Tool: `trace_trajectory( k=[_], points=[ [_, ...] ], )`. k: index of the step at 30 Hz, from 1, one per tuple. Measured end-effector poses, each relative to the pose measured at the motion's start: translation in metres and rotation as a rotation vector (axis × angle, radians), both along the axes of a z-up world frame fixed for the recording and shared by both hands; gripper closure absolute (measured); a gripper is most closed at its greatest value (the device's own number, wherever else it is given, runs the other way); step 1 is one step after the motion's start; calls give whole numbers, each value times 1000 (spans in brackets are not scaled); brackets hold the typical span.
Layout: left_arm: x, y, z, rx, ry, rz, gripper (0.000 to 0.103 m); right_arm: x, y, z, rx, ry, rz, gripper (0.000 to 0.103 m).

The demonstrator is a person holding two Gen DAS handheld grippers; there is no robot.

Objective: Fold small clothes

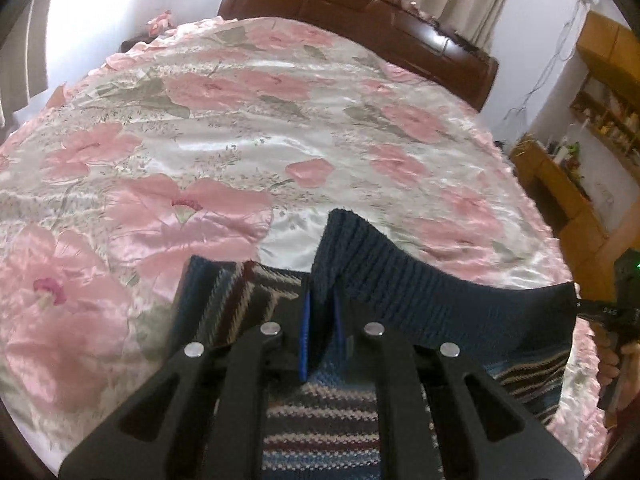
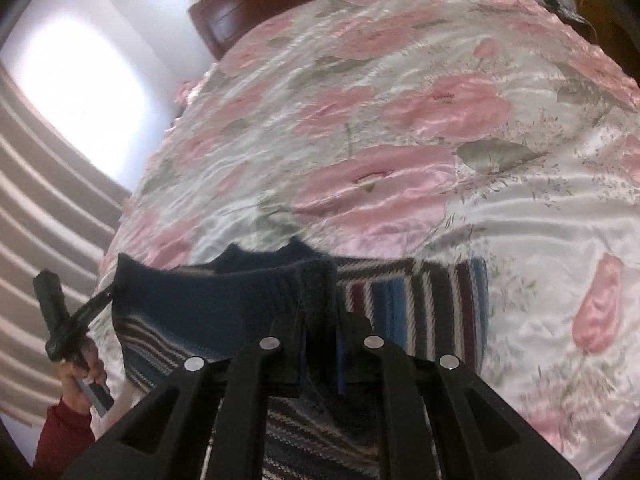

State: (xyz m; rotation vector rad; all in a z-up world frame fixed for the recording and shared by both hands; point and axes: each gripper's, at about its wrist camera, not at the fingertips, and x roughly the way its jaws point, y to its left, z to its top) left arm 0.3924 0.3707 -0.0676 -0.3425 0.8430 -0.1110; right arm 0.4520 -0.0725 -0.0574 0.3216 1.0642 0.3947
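Observation:
A small striped knit sweater (image 1: 420, 292) with a navy ribbed hem hangs above the bed, stretched between both grippers. My left gripper (image 1: 322, 312) is shut on one corner of the navy hem. My right gripper (image 2: 320, 312) is shut on the other hem corner of the sweater (image 2: 224, 300). The striped body (image 2: 416, 300) droops onto the bedspread below. In the left wrist view the right gripper (image 1: 588, 308) shows at the far right edge, pinching the hem. In the right wrist view the left gripper (image 2: 102, 298) shows at the left, held by a hand (image 2: 82, 372).
A wide bed with a shiny pink floral bedspread (image 1: 240, 140) fills both views. A dark wooden headboard (image 1: 360, 12) stands at the far end. Wooden shelves (image 1: 600, 112) stand to the right of the bed, and curtains (image 2: 44, 240) hang to the left.

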Motion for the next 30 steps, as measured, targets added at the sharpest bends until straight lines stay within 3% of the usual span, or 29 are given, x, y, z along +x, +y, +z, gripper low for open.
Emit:
trace_trajectory(
  k=[7, 14, 18, 20, 21, 23, 26, 30],
  points=[
    [33, -8, -50, 73, 81, 7, 94, 37, 3, -60, -37, 70, -48, 93],
    [43, -11, -83, 113, 128, 21, 93, 45, 3, -93, -71, 101, -57, 92],
    [47, -10, -95, 128, 161, 32, 84, 45, 5, -104, -113, 114, -68, 87],
    [46, -8, -95, 118, 162, 35, 76, 44, 4, -104, -116, 112, -71, 79],
    [44, -6, -93, 104, 160, 34, 63, 44, 3, -102, -116, 109, -76, 76],
    [37, -2, -88, 84, 156, 28, 55, 39, -3, -94, -127, 99, -98, 58],
    [19, 2, -75, 81, 145, -5, 53, 21, -16, -74, -94, 73, -69, 58],
    [-17, 7, -57, 77, 158, -51, 52, -21, -32, -57, -121, 74, 5, 58]
  ],
)
